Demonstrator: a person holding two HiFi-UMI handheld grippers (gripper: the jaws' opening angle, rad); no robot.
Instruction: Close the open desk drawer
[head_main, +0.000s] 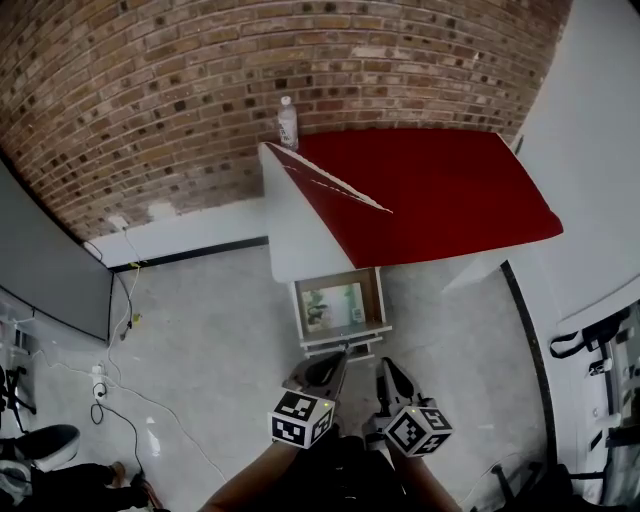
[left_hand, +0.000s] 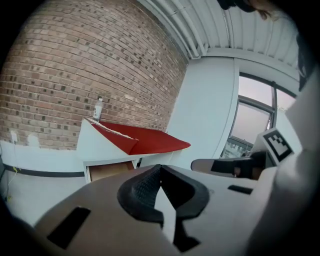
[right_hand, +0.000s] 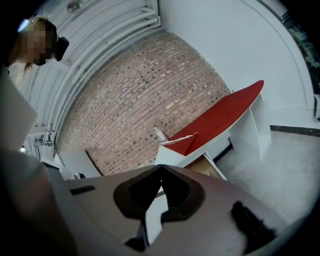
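I see the drawer (head_main: 340, 308) standing open under the red table (head_main: 440, 190), and my left gripper (head_main: 333, 362) and right gripper (head_main: 391, 374) hover just before it, fingers together, holding nothing.

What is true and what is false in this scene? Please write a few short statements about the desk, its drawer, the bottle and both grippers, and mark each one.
1. The drawer under the desk stands open. True.
2. A bottle stands upright on the red desk top, at the corner near the brick wall. True.
3. The left gripper holds the bottle. False: its jaws are together with nothing between them, and the bottle stands on the desk top.
4. The jaws of the right gripper stand wide apart. False: they are together, and nothing is between them.
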